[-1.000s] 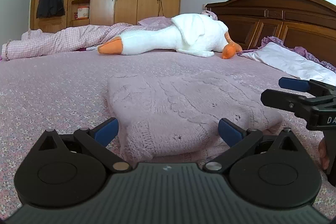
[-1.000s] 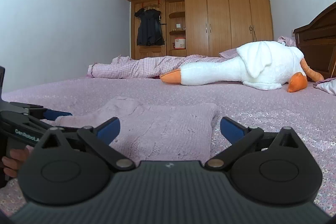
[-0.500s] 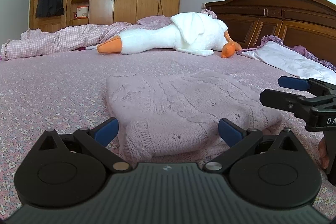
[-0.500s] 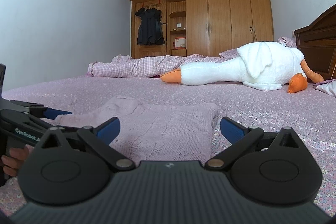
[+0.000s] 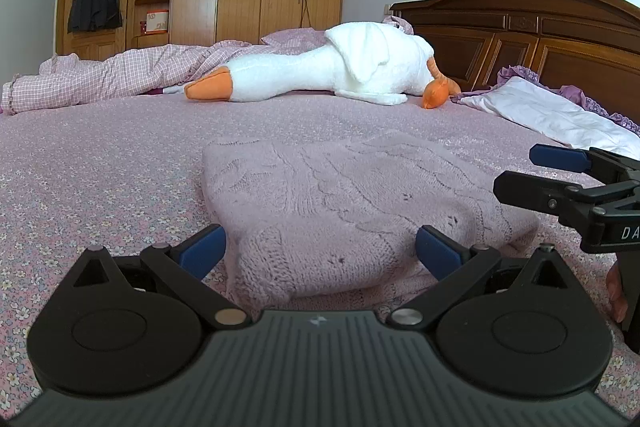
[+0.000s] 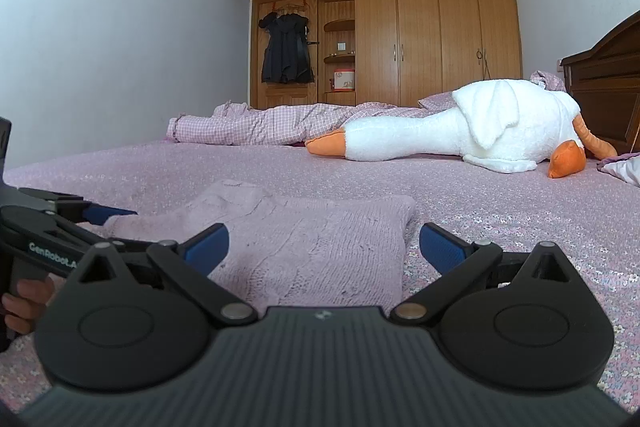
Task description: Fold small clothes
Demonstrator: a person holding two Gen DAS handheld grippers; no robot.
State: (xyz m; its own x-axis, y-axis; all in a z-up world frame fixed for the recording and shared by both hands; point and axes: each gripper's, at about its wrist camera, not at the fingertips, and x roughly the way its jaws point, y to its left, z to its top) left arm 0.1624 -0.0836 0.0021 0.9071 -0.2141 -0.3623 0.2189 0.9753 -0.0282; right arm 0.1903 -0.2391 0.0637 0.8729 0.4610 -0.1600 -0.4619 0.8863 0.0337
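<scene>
White "CenRoboL" lettering marks left tool (image 6: pixel 116 213) beside knitted sweater (image 6: pixel 312 247).

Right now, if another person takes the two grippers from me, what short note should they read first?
Left gripper: jaws open, holding nothing, low at the near edge of the pink knit sweater.
Right gripper: jaws open, holding nothing, at the sweater's other near corner.
The sweater lies on the bed cover, already folded into a compact block.
Left: probably one more fold or smoothing; judge on taking over.
</scene>
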